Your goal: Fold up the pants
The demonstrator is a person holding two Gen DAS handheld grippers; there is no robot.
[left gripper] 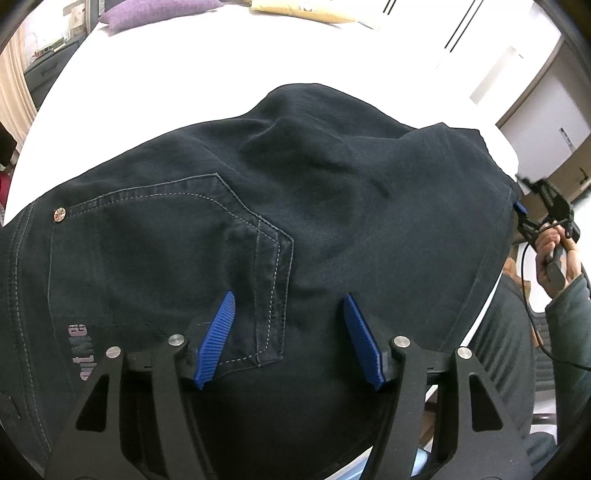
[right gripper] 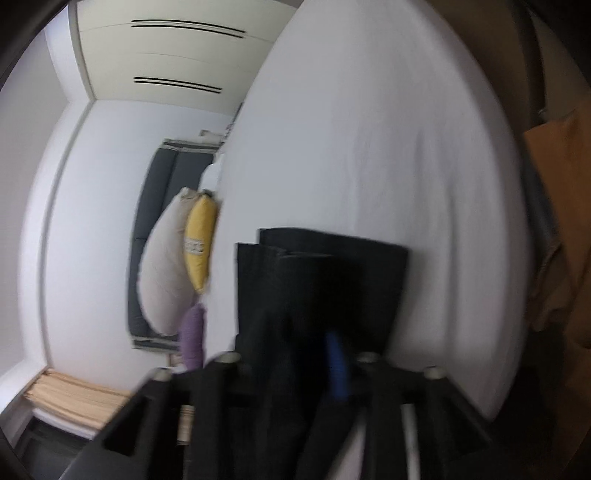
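Observation:
Dark navy pants (left gripper: 295, 192) lie spread on a white bed (left gripper: 184, 74), back pocket and stitching facing up. My left gripper (left gripper: 290, 301) is open, its blue fingers (left gripper: 221, 332) just above the seat of the pants, holding nothing. My right gripper (left gripper: 521, 208) shows at the right edge of the left wrist view, clamped on the pants' hem. In the blurred right wrist view the right gripper (right gripper: 321, 339) is shut on dark pants fabric (right gripper: 317, 280), with one blue finger (right gripper: 338, 369) showing beside the cloth.
A purple pillow (left gripper: 155, 13) and a yellow one (right gripper: 199, 243) lie at the head of the bed, with a beige pillow (right gripper: 162, 273) beside them. A white wardrobe (right gripper: 166, 55) stands beyond the bed. The bed edge (left gripper: 476, 325) runs close on the right.

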